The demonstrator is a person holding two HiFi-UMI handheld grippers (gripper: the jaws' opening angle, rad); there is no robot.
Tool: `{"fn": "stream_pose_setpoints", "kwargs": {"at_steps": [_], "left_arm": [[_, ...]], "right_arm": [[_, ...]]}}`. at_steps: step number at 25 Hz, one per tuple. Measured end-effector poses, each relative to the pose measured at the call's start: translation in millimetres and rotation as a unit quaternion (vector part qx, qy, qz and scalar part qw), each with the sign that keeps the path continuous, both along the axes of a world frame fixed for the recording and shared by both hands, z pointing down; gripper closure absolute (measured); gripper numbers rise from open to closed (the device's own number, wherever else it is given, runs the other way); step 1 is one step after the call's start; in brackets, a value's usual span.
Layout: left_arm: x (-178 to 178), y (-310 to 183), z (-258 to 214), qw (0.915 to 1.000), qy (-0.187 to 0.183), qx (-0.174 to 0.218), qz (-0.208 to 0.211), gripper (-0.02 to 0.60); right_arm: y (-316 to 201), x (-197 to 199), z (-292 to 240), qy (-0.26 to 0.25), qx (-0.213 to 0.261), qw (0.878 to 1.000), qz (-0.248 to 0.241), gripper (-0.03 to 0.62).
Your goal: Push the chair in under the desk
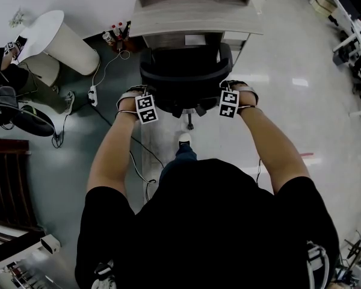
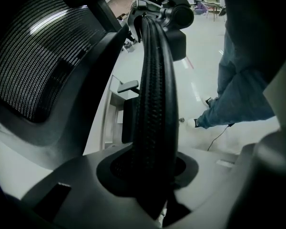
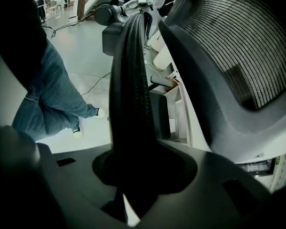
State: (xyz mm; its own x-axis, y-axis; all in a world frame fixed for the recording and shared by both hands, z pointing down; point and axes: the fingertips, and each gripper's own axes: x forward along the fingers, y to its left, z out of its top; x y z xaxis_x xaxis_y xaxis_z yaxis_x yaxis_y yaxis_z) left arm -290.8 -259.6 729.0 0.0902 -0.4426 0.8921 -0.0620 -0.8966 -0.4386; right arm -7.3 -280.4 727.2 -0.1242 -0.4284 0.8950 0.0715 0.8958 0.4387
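At the chair sides, left gripper and right gripper each pinch an armrest; uneven pushing could slew it against the desk.

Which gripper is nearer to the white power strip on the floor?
Left. The left gripper is beside the power strip; the right gripper holds the far armrest of the chair.
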Motion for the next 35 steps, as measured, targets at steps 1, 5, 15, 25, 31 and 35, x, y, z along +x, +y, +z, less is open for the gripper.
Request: {"fn": "stream_pose_setpoints", "kwargs": {"at_steps": [1, 5, 15, 25, 31, 35], "left_arm": [[-0.4, -2.2, -0.5, 1.0000, 0.000, 0.001, 0.000, 0.471], [-5.9, -11.3, -1.2, 1.0000, 0.001, 0.002, 0.001, 0.469], [-22.7, -46.0, -2.4, 1.0000, 0.001, 0.007, 0.005, 0.466], [-31.1, -80.5, -1.6, 0.9999, 0.002, 0.011, 0.012, 0.465], [-29.1, -101.8, -3.2, 0.9998, 0.003, 0.014, 0.013, 0.465], [-31.5, -114.7, -3.4, 0.9998, 0.003, 0.014, 0.013, 0.463]], "right_arm": [[-1.7, -0.5, -0.4, 0.000, 0.001, 1.000, 0.000, 0.474], [-10.2, -6.3, -1.3, -0.001, 0.002, 1.000, 0.002, 0.474], [-41.4, -22.4, -1.3, -0.002, 0.005, 1.000, 0.010, 0.473], [-71.5, -31.0, 0.2, -0.003, 0.005, 1.000, 0.018, 0.473], [-93.4, -29.6, -1.1, -0.005, 0.007, 1.000, 0.019, 0.470], [-105.5, -32.1, -1.6, -0.006, 0.009, 1.000, 0.022, 0.468]]}}
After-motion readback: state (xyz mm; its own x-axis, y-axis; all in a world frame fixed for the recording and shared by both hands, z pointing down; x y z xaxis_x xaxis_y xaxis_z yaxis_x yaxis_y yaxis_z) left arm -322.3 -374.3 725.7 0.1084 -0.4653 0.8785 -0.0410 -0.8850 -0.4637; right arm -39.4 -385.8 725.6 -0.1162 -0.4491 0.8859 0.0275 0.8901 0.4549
